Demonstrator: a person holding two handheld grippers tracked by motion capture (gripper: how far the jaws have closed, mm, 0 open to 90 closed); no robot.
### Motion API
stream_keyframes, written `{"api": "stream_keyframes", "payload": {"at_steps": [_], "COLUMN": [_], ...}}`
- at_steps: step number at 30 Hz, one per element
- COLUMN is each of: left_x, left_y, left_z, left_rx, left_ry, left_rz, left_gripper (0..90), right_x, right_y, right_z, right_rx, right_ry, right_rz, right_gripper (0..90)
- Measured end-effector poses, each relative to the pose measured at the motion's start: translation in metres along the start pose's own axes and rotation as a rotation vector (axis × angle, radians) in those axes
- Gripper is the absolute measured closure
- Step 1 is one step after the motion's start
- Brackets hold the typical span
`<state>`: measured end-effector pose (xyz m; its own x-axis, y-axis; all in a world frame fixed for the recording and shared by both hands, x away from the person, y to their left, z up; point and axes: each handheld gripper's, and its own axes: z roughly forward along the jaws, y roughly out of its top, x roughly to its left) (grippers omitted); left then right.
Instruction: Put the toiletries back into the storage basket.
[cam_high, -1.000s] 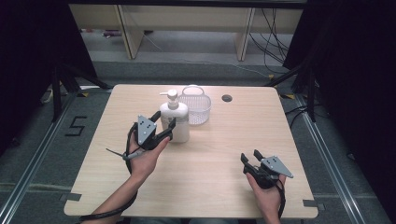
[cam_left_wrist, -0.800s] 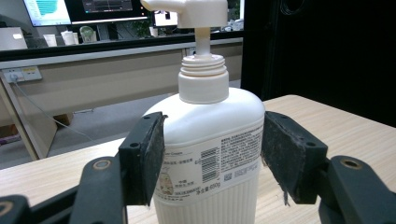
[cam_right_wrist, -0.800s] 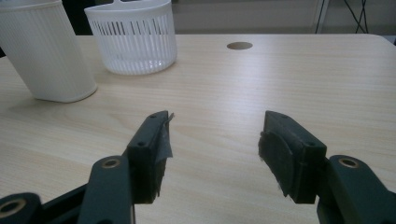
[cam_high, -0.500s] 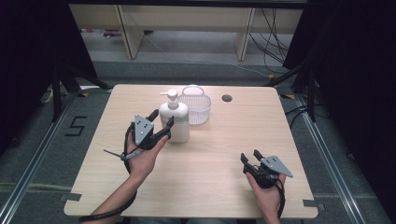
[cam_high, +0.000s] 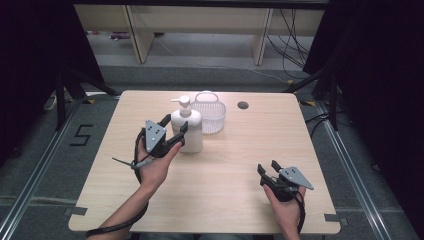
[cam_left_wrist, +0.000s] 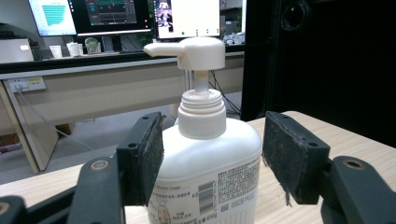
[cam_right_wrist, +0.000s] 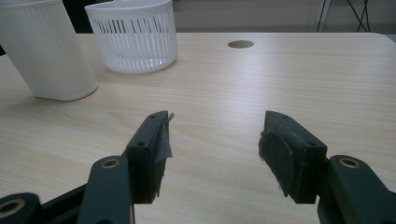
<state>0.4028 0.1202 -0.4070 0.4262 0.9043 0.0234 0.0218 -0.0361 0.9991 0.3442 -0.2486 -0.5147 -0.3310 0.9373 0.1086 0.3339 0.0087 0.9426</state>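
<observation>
White pump bottle (cam_left_wrist: 205, 163) stands between the spread left gripper (cam_high: 172, 130); basket (cam_high: 208, 114) at two o'clock. Off-centre squeeze could tip it. Right gripper (cam_high: 268, 169) spread, idle.

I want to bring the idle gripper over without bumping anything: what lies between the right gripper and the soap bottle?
Bare table: in the high view nothing lies between the right gripper and the soap bottle.

Ahead of the right tool (cam_right_wrist: 212, 154) bare counter (cam_right_wrist: 261, 88) lies open; the left tool (cam_left_wrist: 212, 163) straddles the bottle (cam_left_wrist: 205, 163), with the basket (cam_high: 208, 116) just beyond.
</observation>
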Motion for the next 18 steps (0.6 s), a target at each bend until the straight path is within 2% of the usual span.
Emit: {"api": "stream_keyframes", "payload": {"at_steps": [1,2,3,4,6,7,8,10,12,13,14,17,18], "left_x": [0.0,-0.001,-0.002,-0.003,-0.004,-0.005,-0.006,-0.008,-0.01,-0.011,-0.011,-0.012,-0.012], "left_y": [0.001,0.001,0.001,0.002,0.003,0.003,0.004,0.004,0.006,0.007,0.008,0.013,0.014], "left_z": [0.001,0.002,0.004,0.005,0.008,0.009,0.011,0.015,0.018,0.019,0.021,0.024,0.026], "left_rx": [-0.002,-0.003,-0.003,-0.007,-0.007,-0.006,-0.004,0.004,0.009,0.012,0.017,0.018,0.015], "left_ry": [0.001,0.001,0.003,0.005,0.017,0.023,0.027,0.037,0.044,0.05,0.054,0.076,0.081], "left_rz": [0.003,0.002,-0.004,-0.008,-0.008,-0.011,-0.014,-0.017,-0.02,-0.02,-0.023,-0.024,-0.021], "left_gripper": [37.8,37.8,37.8,37.8,38.1,38.3,38.3,38.5,38.6,39.1,39.5,40.2,40.4], "right_x": [-0.001,0.0,0.003,0.003,0.0,0.0,-0.002,-0.002,0.0,0.001,-0.002,-0.001,0.001], "right_y": [0.001,0.0,0.0,0.0,0.001,0.0,0.001,0.001,0.001,0.0,0.0,0.0,0.001], "right_z": [-0.001,0.0,-0.001,-0.001,0.0,0.0,0.0,-0.001,-0.001,-0.001,0.0,0.0,0.0], "right_rx": [0.007,-0.003,0.011,0.011,0.006,0.011,0.008,0.011,0.018,0.005,-0.012,-0.002,0.021], "right_ry": [-0.02,-0.02,-0.017,-0.017,-0.014,-0.014,-0.006,-0.008,-0.005,0.009,0.001,-0.009,-0.001], "right_rz": [-0.031,-0.022,0.022,0.022,-0.008,0.004,-0.017,-0.016,0.009,0.03,-0.023,-0.019,-0.005], "right_gripper": [42.6,42.7,42.6,42.7,42.6,42.6,42.5,42.5,42.4,42.3,42.3,42.4,42.4]}}
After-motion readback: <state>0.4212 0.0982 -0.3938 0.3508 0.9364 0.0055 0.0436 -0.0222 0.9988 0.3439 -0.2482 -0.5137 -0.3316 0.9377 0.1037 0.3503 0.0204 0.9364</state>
